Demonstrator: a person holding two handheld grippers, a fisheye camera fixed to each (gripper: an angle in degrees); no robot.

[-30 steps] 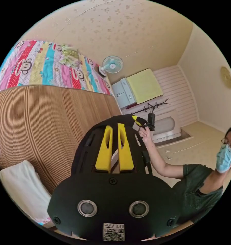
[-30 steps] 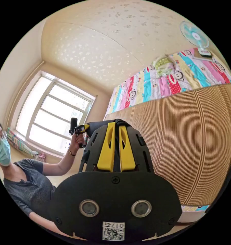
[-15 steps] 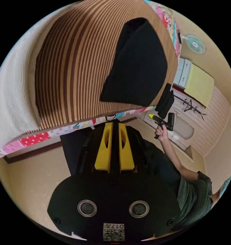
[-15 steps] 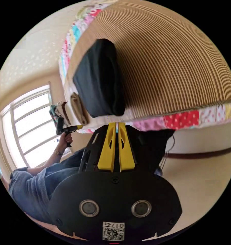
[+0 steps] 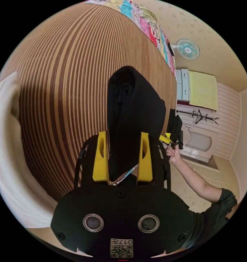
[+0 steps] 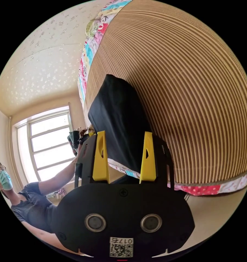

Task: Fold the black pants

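Near end of black pants (image 5: 131,114) hidden behind left tongs (image 5: 122,158) housing; grip unclear.

Black pants (image 5: 134,114), brown-striped mat (image 5: 69,82)

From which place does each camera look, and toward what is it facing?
Left gripper view: sits on the left claw, facing the black pants on the striped mat; the person's hand holds the right claw.
Right gripper view: sits on the right claw, facing the pants; an arm and the left claw show.
Shared: pants, mat, patterned quilt.
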